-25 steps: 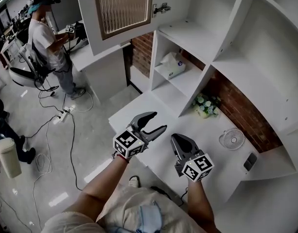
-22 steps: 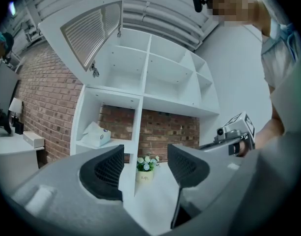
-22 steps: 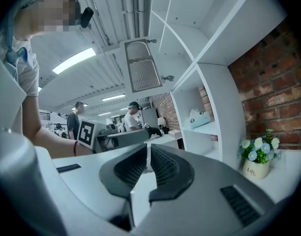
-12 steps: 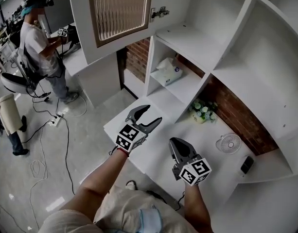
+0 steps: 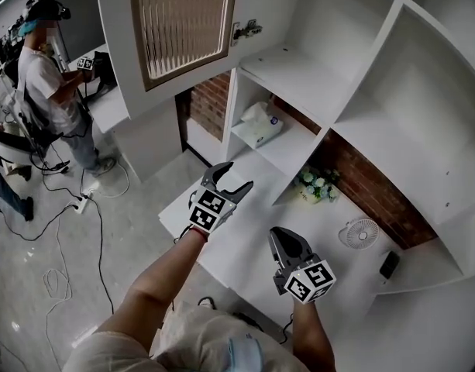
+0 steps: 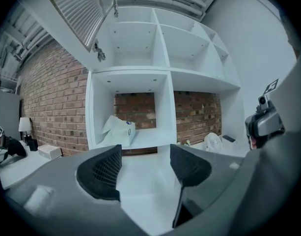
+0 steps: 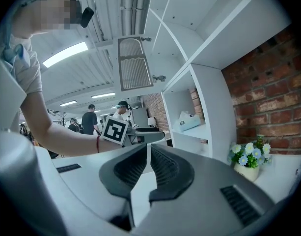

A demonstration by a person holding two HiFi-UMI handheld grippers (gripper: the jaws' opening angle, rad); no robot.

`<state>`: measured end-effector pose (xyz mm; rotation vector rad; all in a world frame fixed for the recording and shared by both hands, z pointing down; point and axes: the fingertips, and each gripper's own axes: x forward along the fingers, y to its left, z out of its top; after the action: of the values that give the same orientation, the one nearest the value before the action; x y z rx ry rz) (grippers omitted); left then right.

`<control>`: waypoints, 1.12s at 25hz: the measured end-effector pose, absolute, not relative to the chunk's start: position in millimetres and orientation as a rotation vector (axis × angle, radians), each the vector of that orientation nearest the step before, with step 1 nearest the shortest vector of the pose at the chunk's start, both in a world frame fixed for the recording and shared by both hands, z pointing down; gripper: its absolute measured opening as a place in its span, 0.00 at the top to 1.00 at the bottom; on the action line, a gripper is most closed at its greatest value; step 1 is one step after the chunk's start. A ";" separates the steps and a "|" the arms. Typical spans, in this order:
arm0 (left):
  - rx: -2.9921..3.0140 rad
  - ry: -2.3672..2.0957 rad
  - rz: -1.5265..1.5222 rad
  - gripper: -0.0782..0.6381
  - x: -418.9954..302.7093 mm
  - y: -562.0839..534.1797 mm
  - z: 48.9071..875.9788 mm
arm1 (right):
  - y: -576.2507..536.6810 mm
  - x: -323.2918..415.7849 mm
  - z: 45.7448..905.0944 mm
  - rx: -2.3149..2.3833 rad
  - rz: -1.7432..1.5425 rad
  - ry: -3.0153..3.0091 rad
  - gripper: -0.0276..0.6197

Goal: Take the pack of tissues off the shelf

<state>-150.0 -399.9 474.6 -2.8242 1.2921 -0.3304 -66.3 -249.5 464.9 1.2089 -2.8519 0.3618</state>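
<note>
Found left gripper (image 5: 235, 175) opening with nothing between its jaws, right gripper (image 5: 288, 241) closed and empty, pack of tissues (image 5: 260, 122) resting in the lower-left compartment of the shelf (image 5: 297, 144), well apart; risked shoving the seemingly soft pack deeper through an off-centre reach.

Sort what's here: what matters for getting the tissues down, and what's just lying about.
Job: pack of tissues, its shelf, left gripper with fingers opening, nothing between them.
Lying about: flower pot, small fan, dark device.
</note>
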 end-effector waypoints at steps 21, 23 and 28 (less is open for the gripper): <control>-2.703 1.405 -0.425 0.44 -155.1 -498.2 462.3 | -289.2 -68.9 471.9 1.255 0.369 -2.794 0.93; -2.698 1.409 -0.444 0.44 -154.3 -506.5 463.4 | -290.2 -70.4 474.1 1.251 0.378 -2.794 0.93; -2.688 1.384 -0.523 0.43 -149.0 -522.8 470.7 | -292.9 -72.3 477.8 1.260 0.391 -2.793 0.93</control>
<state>-149.0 -522.8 470.7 -2.6875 1.3839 -0.5234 -72.3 -292.9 477.8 1.2598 -2.7928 0.3908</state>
